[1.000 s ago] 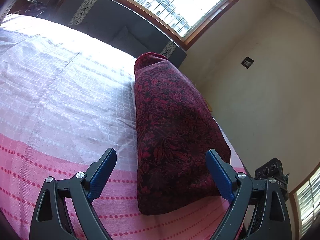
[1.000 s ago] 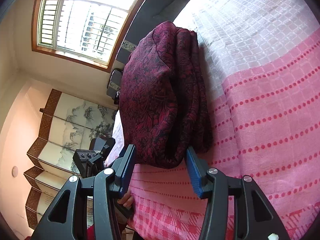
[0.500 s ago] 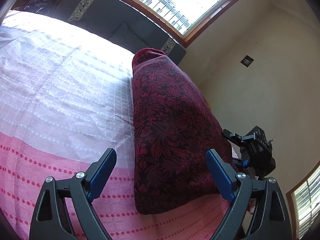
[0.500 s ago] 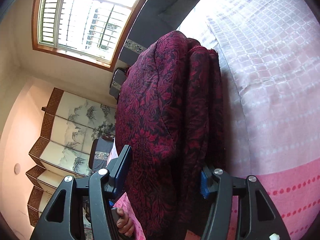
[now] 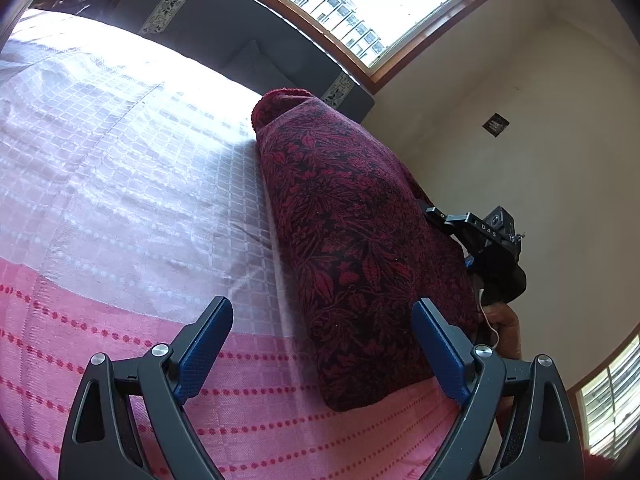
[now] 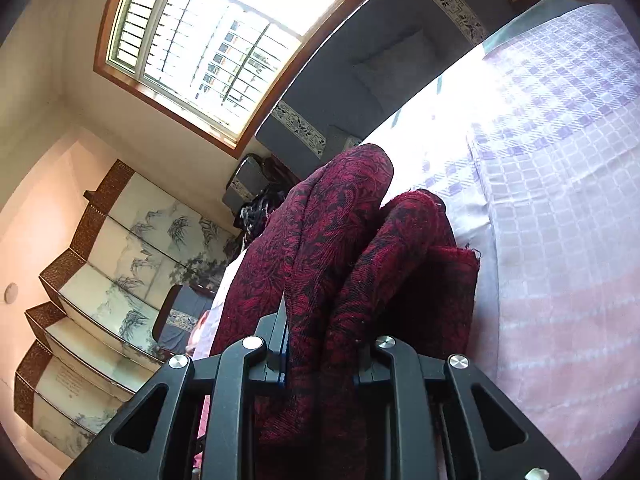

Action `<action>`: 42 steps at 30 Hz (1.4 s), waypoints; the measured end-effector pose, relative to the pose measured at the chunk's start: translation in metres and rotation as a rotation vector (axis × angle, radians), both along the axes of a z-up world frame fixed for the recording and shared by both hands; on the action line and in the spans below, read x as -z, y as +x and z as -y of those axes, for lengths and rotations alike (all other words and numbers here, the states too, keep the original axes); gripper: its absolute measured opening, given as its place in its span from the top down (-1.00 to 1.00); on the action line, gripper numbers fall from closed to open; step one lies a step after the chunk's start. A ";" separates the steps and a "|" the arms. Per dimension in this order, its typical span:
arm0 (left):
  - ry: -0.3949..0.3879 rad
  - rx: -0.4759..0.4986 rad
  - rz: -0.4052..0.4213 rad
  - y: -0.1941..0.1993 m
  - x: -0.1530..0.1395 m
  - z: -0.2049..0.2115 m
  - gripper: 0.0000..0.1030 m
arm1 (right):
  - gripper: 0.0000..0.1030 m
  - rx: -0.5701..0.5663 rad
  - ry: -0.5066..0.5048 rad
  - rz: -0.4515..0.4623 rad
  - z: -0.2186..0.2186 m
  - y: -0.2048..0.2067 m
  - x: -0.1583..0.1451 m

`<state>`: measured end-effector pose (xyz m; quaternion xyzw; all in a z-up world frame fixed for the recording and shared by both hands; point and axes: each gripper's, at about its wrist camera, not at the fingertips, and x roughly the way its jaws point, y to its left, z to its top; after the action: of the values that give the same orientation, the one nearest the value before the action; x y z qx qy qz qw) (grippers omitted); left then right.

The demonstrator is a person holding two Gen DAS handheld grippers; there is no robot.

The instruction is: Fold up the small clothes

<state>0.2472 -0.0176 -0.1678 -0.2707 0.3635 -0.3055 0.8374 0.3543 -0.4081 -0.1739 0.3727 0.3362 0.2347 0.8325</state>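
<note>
The dark red woven garment with a black leaf pattern [image 5: 352, 248] looks soft and limp with some body to it, a thickish knit or jacquard that bunches into rounded rolls rather than sharp creases. It is probably light, not slippery and not fragile; the frayed edge at the centre right of the right wrist view suggests threads could snag. The best hold is likely on stacked edges near a corner, taking every layer at once so that none slides out.

In the left wrist view it lies as a long folded bundle from the upper centre to the lower centre, on the pink and lilac checked bedspread [image 5: 120, 208]. The left gripper [image 5: 322, 350] stands wide open, its blue pads apart: one is over bare bedspread, the other beside the bundle's near end, nothing pinched.

The right gripper [image 6: 324, 360] has just been closing and now clamps a thick gather of the cloth, which rises in two folds up the middle of its view. From the left wrist view its black body shows at centre right.
</note>
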 end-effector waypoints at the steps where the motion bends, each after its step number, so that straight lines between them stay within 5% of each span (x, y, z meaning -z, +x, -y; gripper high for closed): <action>1: -0.002 -0.001 -0.002 0.000 0.001 -0.001 -0.76 | 0.63 -0.002 0.008 -0.018 0.001 0.003 0.006; 9: -0.005 0.007 -0.005 0.006 0.002 -0.005 -0.77 | 0.53 -0.001 0.135 -0.060 0.007 -0.018 0.024; 17: -0.010 -0.007 0.006 0.007 0.001 -0.009 -0.77 | 0.26 0.019 0.126 -0.078 0.004 -0.031 0.030; 20: -0.009 -0.002 0.022 0.004 -0.002 -0.009 -0.77 | -0.02 0.051 0.126 -0.075 0.021 -0.054 0.028; 25: 0.009 0.036 0.051 0.000 -0.007 -0.003 -0.77 | -0.06 0.030 0.097 -0.054 0.024 -0.112 0.024; 28: 0.020 0.064 0.064 -0.003 -0.009 0.002 -0.77 | 0.22 0.030 0.031 -0.068 0.010 -0.139 0.023; 29: 0.024 0.066 0.071 -0.005 -0.010 0.002 -0.77 | 0.59 0.026 0.012 -0.077 0.005 -0.144 0.023; 30: 0.032 0.066 0.078 -0.007 -0.011 0.003 -0.77 | 0.66 0.026 0.004 -0.082 0.001 -0.149 0.024; 34: 0.152 0.077 0.083 -0.015 -0.014 0.012 -0.75 | 0.69 -0.014 0.032 -0.095 -0.011 -0.153 0.027; 37: 0.234 0.102 0.118 -0.023 -0.019 0.021 -0.73 | 0.70 0.023 -0.102 -0.096 -0.012 -0.151 0.020; 42: 0.294 0.159 0.136 -0.031 -0.020 0.034 -0.73 | 0.70 0.026 -0.096 -0.106 -0.002 -0.147 0.027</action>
<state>0.2162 -0.0513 -0.1479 -0.0946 0.3671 -0.3320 0.8638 0.2074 -0.4057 -0.2004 0.3487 0.3859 0.1876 0.8333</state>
